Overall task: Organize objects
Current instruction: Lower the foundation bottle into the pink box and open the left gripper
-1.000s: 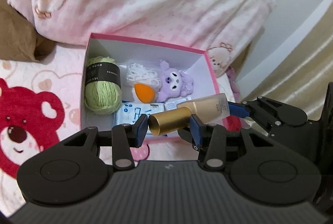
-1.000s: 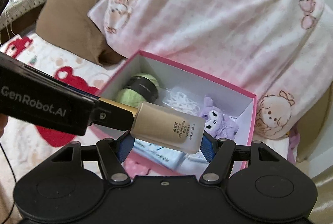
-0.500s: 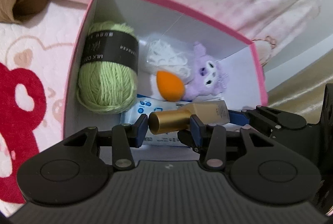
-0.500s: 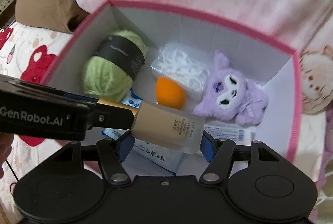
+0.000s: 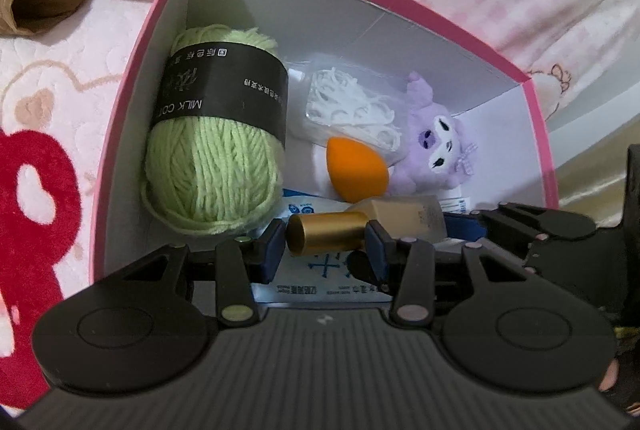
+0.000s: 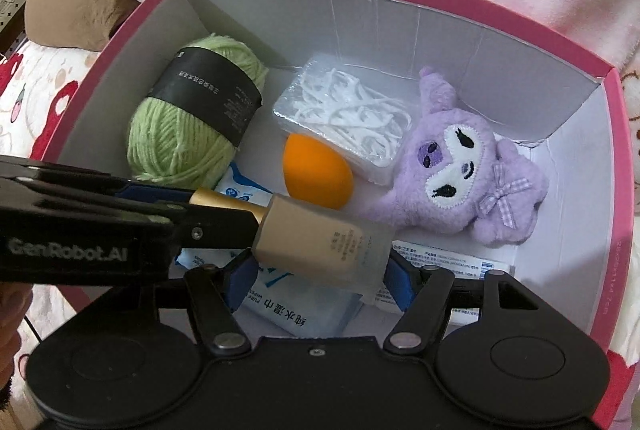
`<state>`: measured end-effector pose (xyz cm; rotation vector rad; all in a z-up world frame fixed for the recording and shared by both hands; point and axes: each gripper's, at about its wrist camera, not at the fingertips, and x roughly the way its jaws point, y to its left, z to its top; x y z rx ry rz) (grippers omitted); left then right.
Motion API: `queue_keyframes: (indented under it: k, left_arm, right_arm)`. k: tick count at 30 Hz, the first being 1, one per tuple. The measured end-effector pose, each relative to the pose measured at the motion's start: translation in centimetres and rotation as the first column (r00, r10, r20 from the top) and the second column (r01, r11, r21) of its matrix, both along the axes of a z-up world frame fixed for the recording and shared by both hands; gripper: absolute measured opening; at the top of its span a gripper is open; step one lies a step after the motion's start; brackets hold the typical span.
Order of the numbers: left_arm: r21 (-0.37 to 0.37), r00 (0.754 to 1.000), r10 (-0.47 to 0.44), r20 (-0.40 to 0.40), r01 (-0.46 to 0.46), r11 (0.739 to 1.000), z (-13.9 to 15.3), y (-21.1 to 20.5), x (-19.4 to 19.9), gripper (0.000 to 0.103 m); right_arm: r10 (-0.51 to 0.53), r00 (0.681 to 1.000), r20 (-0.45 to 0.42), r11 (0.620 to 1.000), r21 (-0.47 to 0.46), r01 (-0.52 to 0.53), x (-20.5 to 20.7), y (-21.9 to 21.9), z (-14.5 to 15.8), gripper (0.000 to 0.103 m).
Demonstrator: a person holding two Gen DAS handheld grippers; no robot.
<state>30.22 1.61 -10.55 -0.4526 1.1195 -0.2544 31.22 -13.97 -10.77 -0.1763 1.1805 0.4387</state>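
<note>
Left gripper (image 5: 327, 239) pinched the gold cap (image 5: 328, 233) of the foundation bottle (image 6: 326, 243); right gripper (image 6: 318, 280) had its blue pads either side of the frosted body, apparently clamping it. Bottle hung horizontal, low over the near end of the pink box (image 6: 612, 158), above the wet-wipes pack (image 6: 298, 304).

Judgement: the step was setting the bottle down in the box. To do it well: lower both ends level, land it on the wipes pack in the free near strip, release one gripper first, then the other, so it doesn't roll into the orange sponge (image 6: 318, 176). Two holds on one rigid item meant any twist could pop the cap.

Neighbours: sponge just beyond the bottle, green yarn (image 6: 192, 126) far left, floss-pick bag (image 6: 348, 118) centre, purple plush (image 6: 460, 166) right.

Hard to make out: whether the bottle touched the wipes yet, since both gripper bodies block the box's near wall and floor. Right pad contact partly hidden behind the bottle. Label text unreadable.
</note>
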Motion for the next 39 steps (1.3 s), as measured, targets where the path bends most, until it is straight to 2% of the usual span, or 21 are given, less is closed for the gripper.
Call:
queue_keyframes:
  k: [6, 9, 12, 16, 24, 29, 31, 39]
  left_arm:
    - [0.003, 1.0, 0.01, 0.011, -0.01, 1.0, -0.4, -0.2, -0.3, 0.04]
    - [0.024, 0.999, 0.01, 0.03, -0.011, 1.0, -0.2, -0.5, -0.5, 0.04]
    - [0.036, 0.999, 0.012, 0.046, -0.014, 0.999, -0.1, -0.7, -0.7, 0.036]
    - [0.044, 0.999, 0.02, 0.05, -0.022, 0.999, -0.1, -0.9, -0.9, 0.036]
    - [0.059, 0.998, 0.025, 0.058, -0.029, 0.998, 0.1, -0.4, -1.0, 0.036]
    - [0.065, 0.997, 0.024, 0.071, -0.029, 0.997, 0.8, -0.6, -1.4, 0.045]
    - [0.078, 0.996, 0.019, 0.085, -0.026, 0.997, 1.4, -0.6, -1.7, 0.052]
    - [0.156, 0.995, -0.003, 0.097, -0.012, 0.988, 4.2, -1.0, -3.2, 0.06]
  right_arm:
    - [0.001, 1.0, 0.005, 1.0, 0.014, -0.001, -1.1, -0.5, 0.4, 0.075]
    - [-0.005, 1.0, 0.028, 1.0, 0.006, 0.005, -1.4, -0.8, 0.9, 0.07]
    - [-0.033, 0.999, 0.027, 0.999, 0.015, 0.033, -1.4, -1.2, 0.9, 0.07]
    - [-0.038, 0.998, 0.058, 0.999, -0.001, 0.038, -1.5, -0.5, 0.8, 0.07]
    - [-0.023, 0.994, 0.107, 0.999, 0.035, 0.019, -1.8, -0.7, 0.6, 0.071]
    - [-0.069, 0.99, 0.119, 0.995, 0.077, 0.06, -2.7, -1.7, 1.1, 0.078]
    - [-0.072, 0.989, 0.132, 0.995, 0.079, 0.062, -3.2, -1.9, 1.3, 0.078]
    - [-0.08, 0.978, 0.192, 0.993, 0.104, 0.061, -6.1, -2.1, 3.6, 0.078]
